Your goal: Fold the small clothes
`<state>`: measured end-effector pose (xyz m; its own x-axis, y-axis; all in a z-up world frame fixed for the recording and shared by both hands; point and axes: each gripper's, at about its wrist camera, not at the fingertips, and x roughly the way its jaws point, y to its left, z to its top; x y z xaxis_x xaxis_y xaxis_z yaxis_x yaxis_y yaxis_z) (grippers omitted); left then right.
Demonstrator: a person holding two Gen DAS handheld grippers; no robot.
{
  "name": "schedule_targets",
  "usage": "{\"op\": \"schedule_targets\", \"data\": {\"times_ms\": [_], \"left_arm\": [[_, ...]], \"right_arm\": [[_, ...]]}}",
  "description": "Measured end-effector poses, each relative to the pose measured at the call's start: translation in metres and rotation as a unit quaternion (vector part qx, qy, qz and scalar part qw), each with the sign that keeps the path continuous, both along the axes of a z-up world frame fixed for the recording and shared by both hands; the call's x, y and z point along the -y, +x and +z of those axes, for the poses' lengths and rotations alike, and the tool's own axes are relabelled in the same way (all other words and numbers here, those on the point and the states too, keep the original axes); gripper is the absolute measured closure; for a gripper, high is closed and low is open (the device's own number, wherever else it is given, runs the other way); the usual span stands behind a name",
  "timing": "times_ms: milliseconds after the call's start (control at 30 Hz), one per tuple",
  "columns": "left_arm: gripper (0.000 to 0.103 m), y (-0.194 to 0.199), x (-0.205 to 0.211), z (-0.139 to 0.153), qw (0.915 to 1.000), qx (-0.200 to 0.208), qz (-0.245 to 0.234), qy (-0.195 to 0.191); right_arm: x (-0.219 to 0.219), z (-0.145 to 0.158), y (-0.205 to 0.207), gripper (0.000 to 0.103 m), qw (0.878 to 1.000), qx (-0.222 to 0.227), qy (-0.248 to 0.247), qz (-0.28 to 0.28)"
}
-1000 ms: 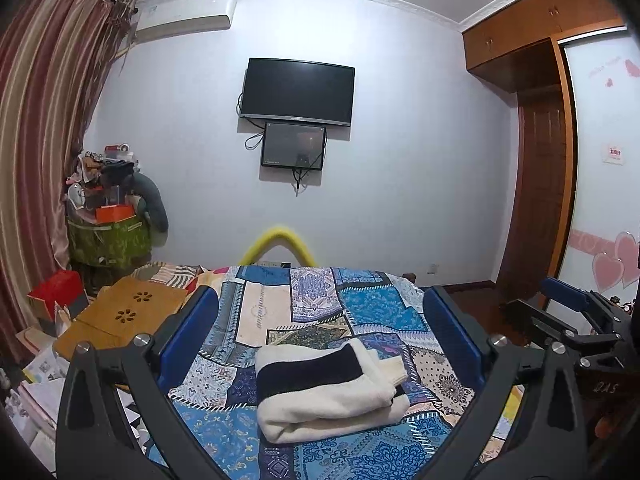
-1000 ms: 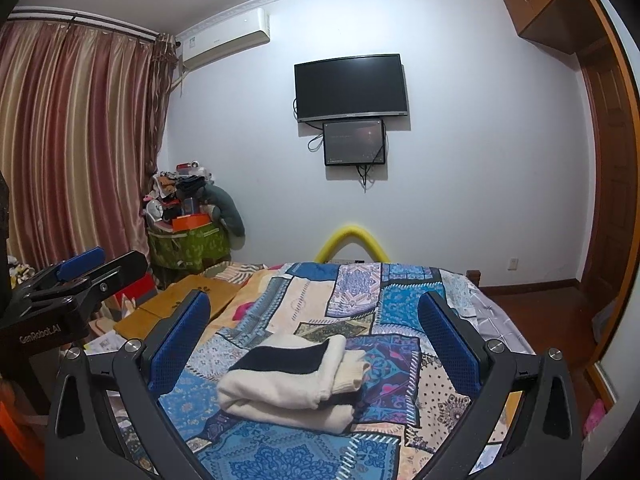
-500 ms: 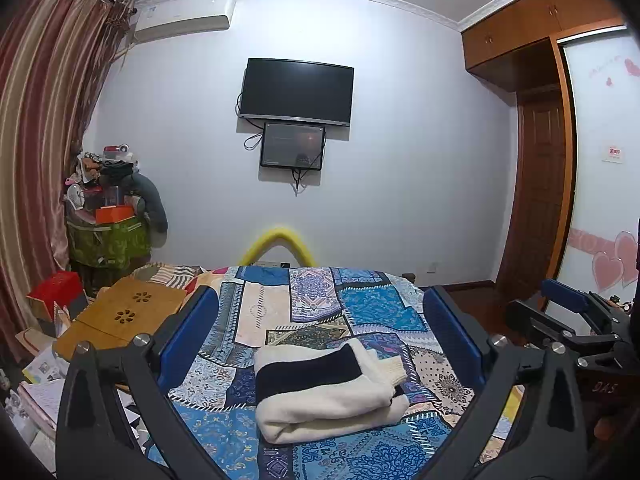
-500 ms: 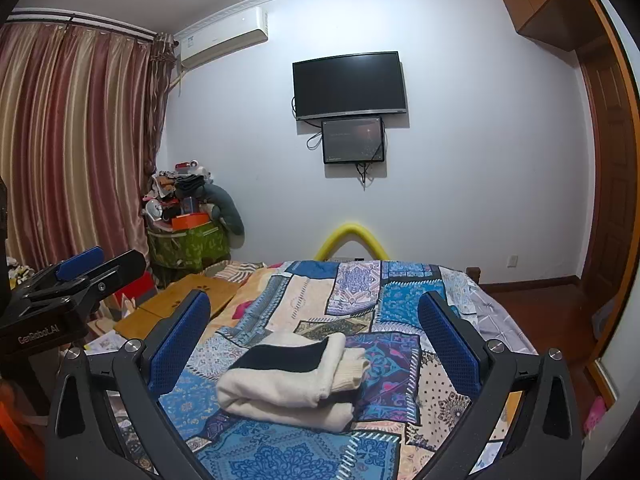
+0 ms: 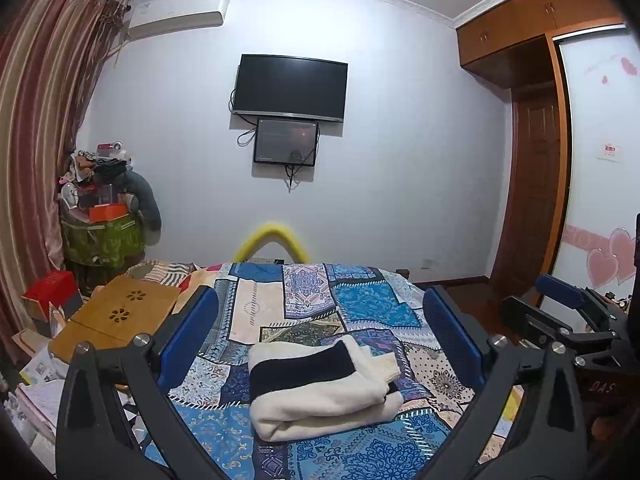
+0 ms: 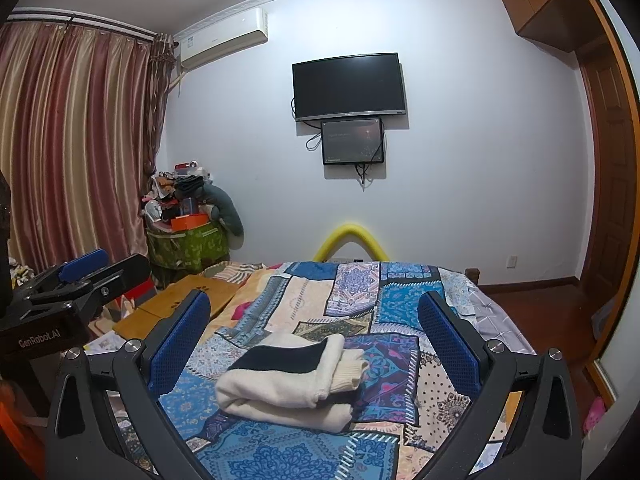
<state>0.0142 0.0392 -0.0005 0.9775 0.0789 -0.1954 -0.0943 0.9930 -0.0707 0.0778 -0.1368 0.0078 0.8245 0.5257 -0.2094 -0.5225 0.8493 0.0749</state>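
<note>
Left hand-held gripper (image 5: 320, 344) and right hand-held gripper (image 6: 314, 340) both spread wide, holding nothing, raised above the bed (image 5: 360, 304). Folded cream-and-navy sweater (image 5: 320, 388) lies on the patchwork quilt (image 6: 400, 304), touching neither. Risk: re-gripping top layer would likely unroll the loose cuff.

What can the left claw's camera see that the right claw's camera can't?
Only the left view shows the pink hearts on the white panel, and the right claw off to the side. Only the right view shows the wide sweep of striped curtain, and the left claw at its edge. Both show the folded cream-and-black sweater on the patchwork bedspread, and the TV.
</note>
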Motion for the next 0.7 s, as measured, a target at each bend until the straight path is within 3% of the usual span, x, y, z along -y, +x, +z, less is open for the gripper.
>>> {"op": "schedule_targets", "data": {"times_ms": [700], "left_arm": [[0.000,-0.0021,0.0071,-0.0001,0.9998,0.003,-0.016,0.006]], "right_arm": [[0.0007,0.0023,0.0006,0.000,1.000,-0.001,0.002,-0.003]]}}
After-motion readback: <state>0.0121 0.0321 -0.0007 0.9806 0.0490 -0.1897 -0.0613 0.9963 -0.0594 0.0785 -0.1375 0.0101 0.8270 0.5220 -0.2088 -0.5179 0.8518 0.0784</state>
